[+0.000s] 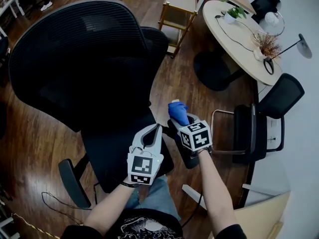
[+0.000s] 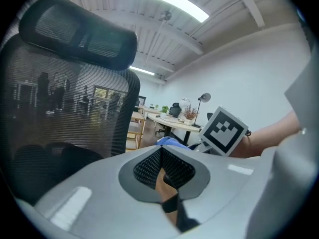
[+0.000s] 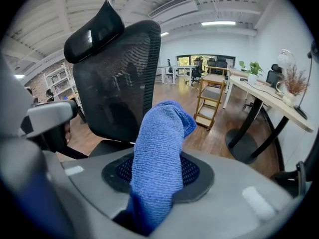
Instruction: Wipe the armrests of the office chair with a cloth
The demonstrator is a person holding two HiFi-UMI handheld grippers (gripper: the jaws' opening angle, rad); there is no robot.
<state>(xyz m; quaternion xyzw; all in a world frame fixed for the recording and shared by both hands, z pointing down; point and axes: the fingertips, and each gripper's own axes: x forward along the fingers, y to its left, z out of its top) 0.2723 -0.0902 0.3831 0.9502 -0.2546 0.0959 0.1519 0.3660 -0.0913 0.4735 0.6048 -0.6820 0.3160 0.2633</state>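
Head view: the right claw [image 1: 180,120] pinches a blue cloth [image 1: 178,111] over the office chair's [image 1: 84,59] right armrest [image 1: 187,158]. Left gripper view: the left claw [image 2: 160,156] is pressed together, empty. Right gripper view: the cloth stands upright between the jaws.

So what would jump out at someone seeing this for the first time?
The big black mesh office chair fills the left and middle of the head view. Next comes the bright blue cloth, the only strong colour, pinched in the right gripper just beside the seat. The left gripper next to it is shut and holds nothing.
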